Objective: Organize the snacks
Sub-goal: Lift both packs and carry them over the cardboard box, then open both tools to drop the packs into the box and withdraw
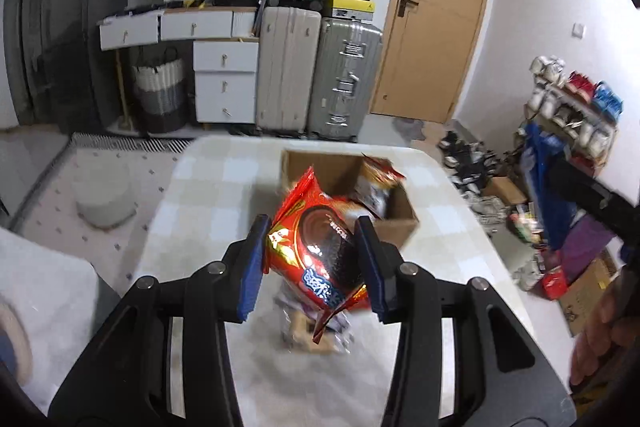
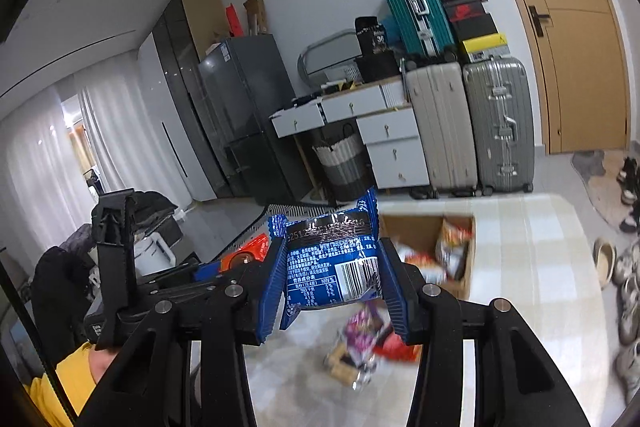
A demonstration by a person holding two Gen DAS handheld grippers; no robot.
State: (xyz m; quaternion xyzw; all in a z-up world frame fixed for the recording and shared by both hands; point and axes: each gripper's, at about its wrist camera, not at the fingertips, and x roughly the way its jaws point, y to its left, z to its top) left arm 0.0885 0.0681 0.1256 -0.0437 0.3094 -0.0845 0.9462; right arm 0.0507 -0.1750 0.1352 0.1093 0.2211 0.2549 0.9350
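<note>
- The left tool [image 1: 316, 259] is clenching a shiny red foil snack packet with a dark round picture [image 1: 320, 247], both blue ribbed pads pressing its sides, and is carrying it in the air above the near part of the surface.
- The right tool [image 2: 334, 263] is gripping a blue plastic snack packet with white print and a barcode [image 2: 334, 259] in the same way, lifted clear of the surface.
- Below the two packets, a small blurred heap of loose wrappers in purple, red and tan [image 2: 362, 343] is lying on the pale checked surface [image 1: 224, 187], waiting to be sorted.
- Further on, an open brown cardboard box [image 1: 394, 219] is sitting on the surface and is already holding a few red-and-white packets [image 2: 452, 247], so the sorting looks partly done: some snacks are boxed, two are in transit, and the heap remains.
- Nothing is lying between the held packets and the box, but the packets inside are leaning against its right wall, which could be crowding that side.
- Beyond the surface, a white drawer unit [image 1: 226, 83], beige and silver hard suitcases [image 1: 320, 79] and a tan wooden door [image 1: 436, 15] are lining the far wall, well apart from the work.
</note>
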